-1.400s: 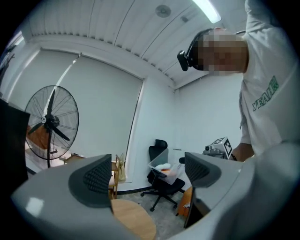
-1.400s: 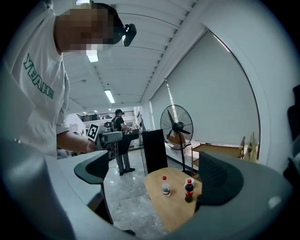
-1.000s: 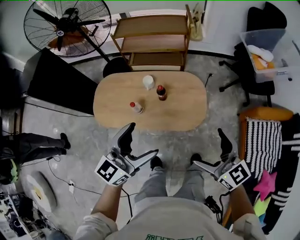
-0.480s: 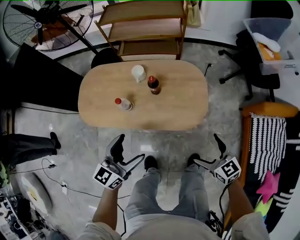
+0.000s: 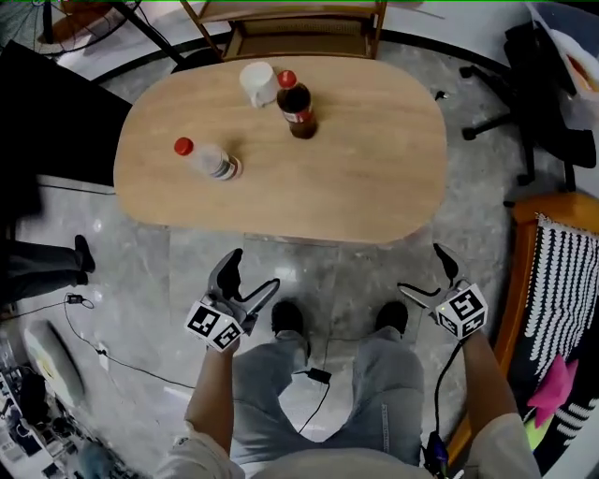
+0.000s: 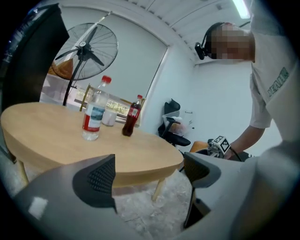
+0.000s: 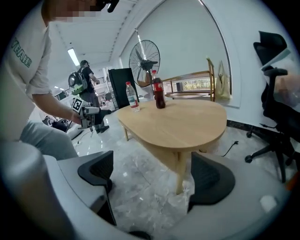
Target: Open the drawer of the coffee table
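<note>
The oval wooden coffee table (image 5: 356, 178) fills the top of the head view; no drawer front shows in any view. On it stand a clear water bottle (image 5: 208, 158), a cola bottle (image 5: 296, 106) and a white cup (image 5: 257, 83). My left gripper (image 5: 251, 272) hangs open in front of the table's near edge, above the floor. My right gripper (image 5: 423, 271) is level with it on the right, its jaws wide and closing on nothing. In the left gripper view the left gripper (image 6: 147, 176) looks across the table top (image 6: 70, 145). From the right gripper (image 7: 152, 176) I see the table's edge (image 7: 187, 140) and a leg.
A black panel (image 5: 47, 112) stands left of the table, a wooden shelf (image 5: 299, 23) behind it, and an office chair (image 5: 547, 103) at the right. An orange seat with a striped cushion (image 5: 562, 271) is beside my right arm. Cables (image 5: 103, 351) lie on the floor.
Both grippers have dropped low toward the floor as the person crouched. The table now looks larger and nearer, and the grippers are close to its front edge.
</note>
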